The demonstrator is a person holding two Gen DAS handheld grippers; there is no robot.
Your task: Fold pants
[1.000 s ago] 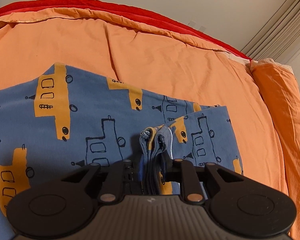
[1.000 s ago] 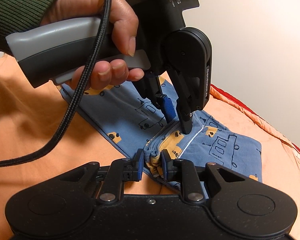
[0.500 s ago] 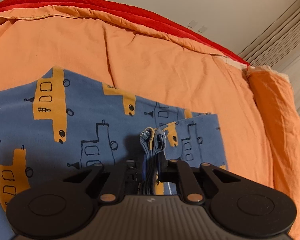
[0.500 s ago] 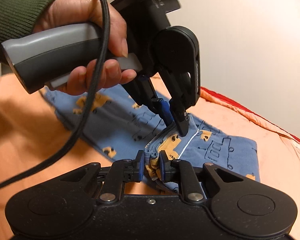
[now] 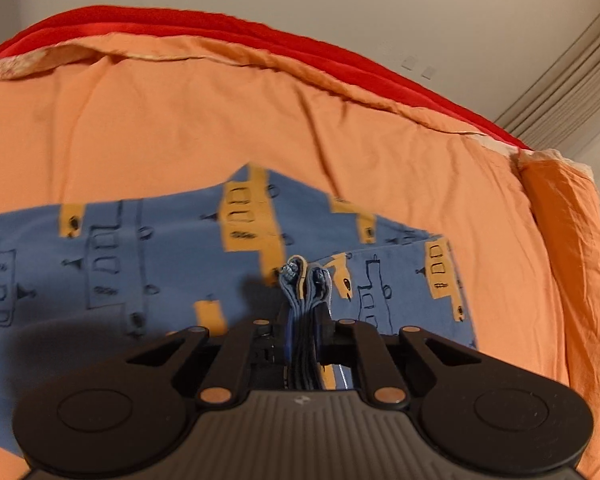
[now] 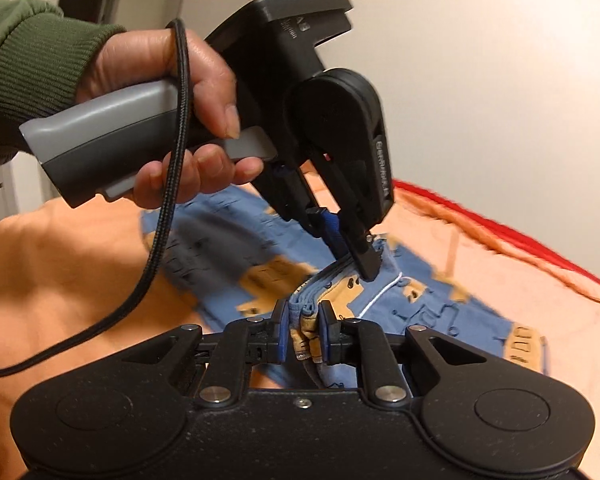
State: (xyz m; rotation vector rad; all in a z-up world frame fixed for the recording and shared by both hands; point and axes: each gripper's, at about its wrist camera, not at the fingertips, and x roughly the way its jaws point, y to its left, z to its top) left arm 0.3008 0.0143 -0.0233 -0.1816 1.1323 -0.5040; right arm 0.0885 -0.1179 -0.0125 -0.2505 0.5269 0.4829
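The left tongs (image 5: 303,334) are clenched on a bunched stack of fabric edges of the blue pants (image 5: 140,264), the gathered layers poking up between the two fingers. The right tongs (image 6: 303,338) likewise grip a bundle of the same pants (image 6: 440,312), blue and yellow cloth squeezed between their blue pads (image 6: 281,338).

In the right wrist view the left tongs (image 6: 354,254) come down from above, just beyond the right ones, pinching the same ridge of cloth a little farther along. The person's left hand (image 6: 172,120), in a green ribbed sleeve (image 6: 24,68), holds the grey handle, with a black braided cable (image 6: 156,240) hanging down to the left.

The pants, printed with yellow and outlined vehicles, lie spread on an orange duvet (image 5: 220,120) on the bed, reaching left and right of the tongs, with a white drawstring (image 6: 380,294) showing near the pinched edge. A red blanket (image 5: 220,30) edges the far side of the bed, against a pale wall (image 5: 340,0).
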